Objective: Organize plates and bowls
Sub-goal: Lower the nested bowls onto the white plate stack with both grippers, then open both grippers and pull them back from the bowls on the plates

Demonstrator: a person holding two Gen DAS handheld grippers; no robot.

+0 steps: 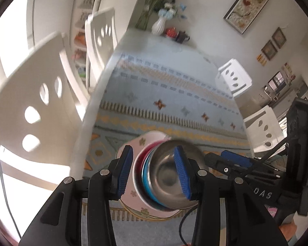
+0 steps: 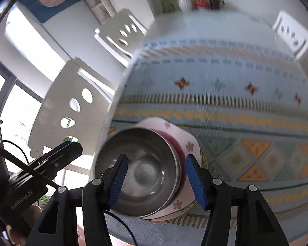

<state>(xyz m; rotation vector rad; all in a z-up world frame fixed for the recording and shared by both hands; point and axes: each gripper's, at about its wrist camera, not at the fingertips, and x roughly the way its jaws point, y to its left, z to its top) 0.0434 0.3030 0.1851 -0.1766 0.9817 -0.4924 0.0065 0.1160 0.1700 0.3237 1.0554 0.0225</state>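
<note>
A nested stack hangs between both grippers near the table's front left corner: a steel bowl (image 1: 166,176) (image 2: 145,170) on top, a blue bowl (image 1: 146,176) and a red bowl (image 1: 147,149) (image 2: 174,141) under it, and a pink flowered plate (image 1: 133,194) (image 2: 187,143) at the bottom. My left gripper (image 1: 153,173) clamps the stack's left side, one pad inside the steel bowl and one outside the plate's edge. From the opposite side my right gripper (image 2: 157,181) clamps it the same way. Whether the plate touches the cloth I cannot tell.
A patterned blue tablecloth covers the table (image 1: 164,94) (image 2: 225,94). White chairs (image 1: 30,110) (image 1: 100,32) line its left side, and others (image 1: 234,78) its right. A white vase (image 1: 159,25) with flowers, a red cup (image 1: 170,31) and a dark mug (image 1: 181,35) stand at the far end.
</note>
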